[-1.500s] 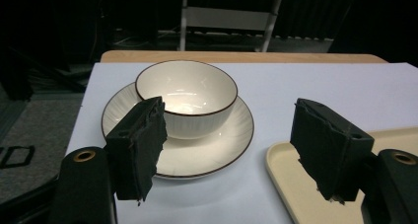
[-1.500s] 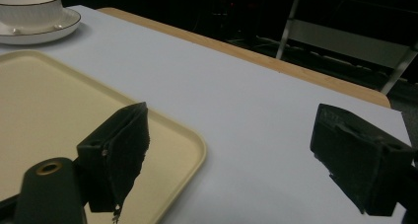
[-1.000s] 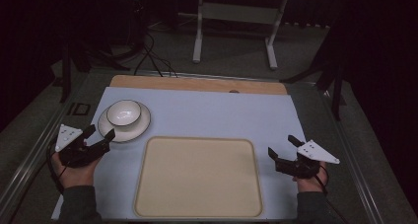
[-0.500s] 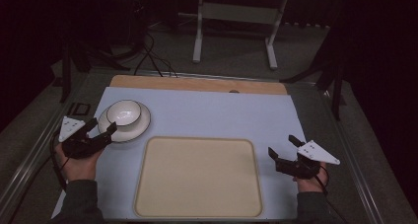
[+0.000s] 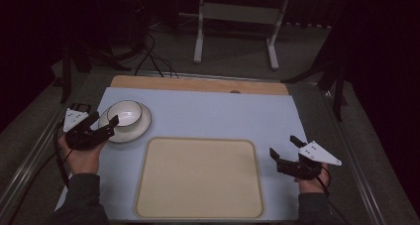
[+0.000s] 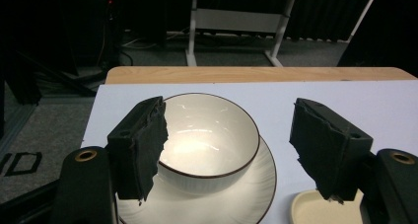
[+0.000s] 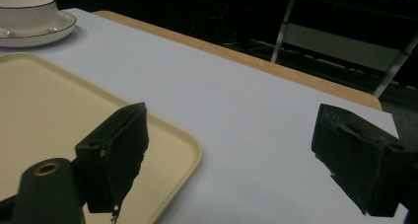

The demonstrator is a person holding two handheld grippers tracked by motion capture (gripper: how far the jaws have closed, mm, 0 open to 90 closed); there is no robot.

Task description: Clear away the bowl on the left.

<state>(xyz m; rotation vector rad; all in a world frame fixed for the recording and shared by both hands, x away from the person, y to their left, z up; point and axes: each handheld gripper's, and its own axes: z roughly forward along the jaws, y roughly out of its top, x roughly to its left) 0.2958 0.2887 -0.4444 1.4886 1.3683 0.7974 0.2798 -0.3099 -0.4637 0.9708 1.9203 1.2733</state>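
Dark floor and black curtains ring the work area, with a white metal stand (image 5: 236, 22) well beyond the far edge. Before me the tabletop (image 5: 228, 113) is covered in a pale blue sheet, and a strip of light wood shows along its far side.

My left claw (image 5: 105, 127) hangs at the near left rim of the white ceramic bowl with a thin dark rim (image 5: 124, 113), which sits in the middle of a matching round white saucer (image 5: 137, 129) at the far left of the sheet. Its jaws are spread wide and hold nothing. In the left gripper view, the bowl (image 6: 209, 135) lies between my two black jaws and a little beyond them, one jaw overlapping its left edge and the other standing off to its right; whether that left jaw touches the rim, I cannot tell. The saucer (image 6: 256, 194) spreads out under the bowl.

A large cream-coloured rectangular plastic tray with rounded corners (image 5: 200, 178) lies flat and bare at the near middle of the sheet, just beside the saucer and apart from it.

My right claw (image 5: 286, 153) hovers over the blue sheet just off the tray's right edge, its jaws likewise wide apart and gripping nothing. In the right gripper view the tray's corner (image 7: 177, 145) runs under one jaw, while the bowl (image 7: 27, 12) and saucer (image 7: 54, 31) sit far off.
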